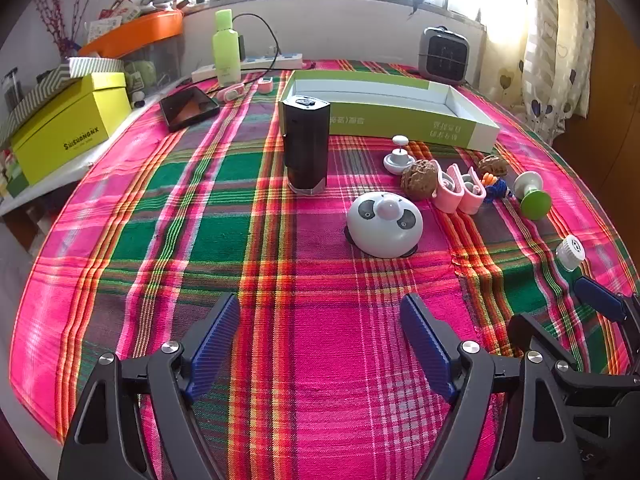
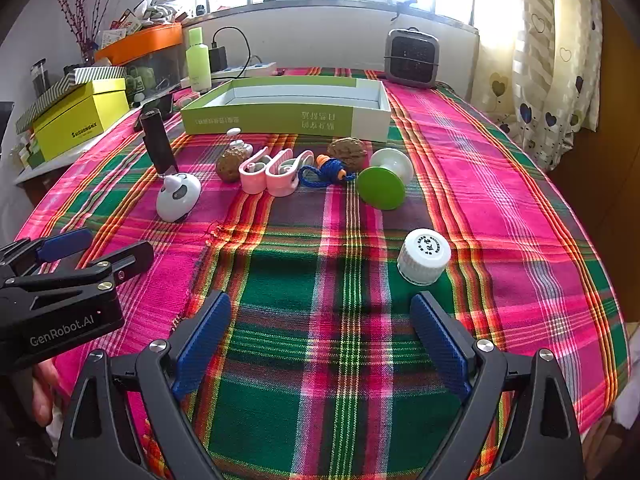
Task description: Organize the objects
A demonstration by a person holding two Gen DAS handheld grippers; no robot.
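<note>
An open green and white box (image 1: pixel 404 110) (image 2: pixel 288 110) lies at the far side of the plaid tablecloth. In front of it stand a black cylinder (image 1: pixel 306 144) (image 2: pixel 158 146), a white panda-faced dome (image 1: pixel 384 224) (image 2: pixel 178 196), two walnuts (image 1: pixel 419 179) (image 2: pixel 347 152), two pink clips (image 1: pixel 460 190) (image 2: pixel 270 174), a blue cord toy (image 2: pixel 324 172), a green and white spool (image 1: pixel 532 194) (image 2: pixel 386 184) and a white cap (image 1: pixel 570 253) (image 2: pixel 424 256). My left gripper (image 1: pixel 320 344) is open and empty above the cloth. My right gripper (image 2: pixel 320 344) is open and empty just short of the white cap.
A yellow-green box (image 1: pixel 68 124), a dark phone (image 1: pixel 190 106), a green bottle (image 1: pixel 226 46), a power strip (image 1: pixel 248 66) and a grey heater (image 1: pixel 442 56) sit along the left and far edges. A small white knob (image 1: pixel 398 158) stands by the walnut. A curtain (image 2: pixel 560 60) hangs at right.
</note>
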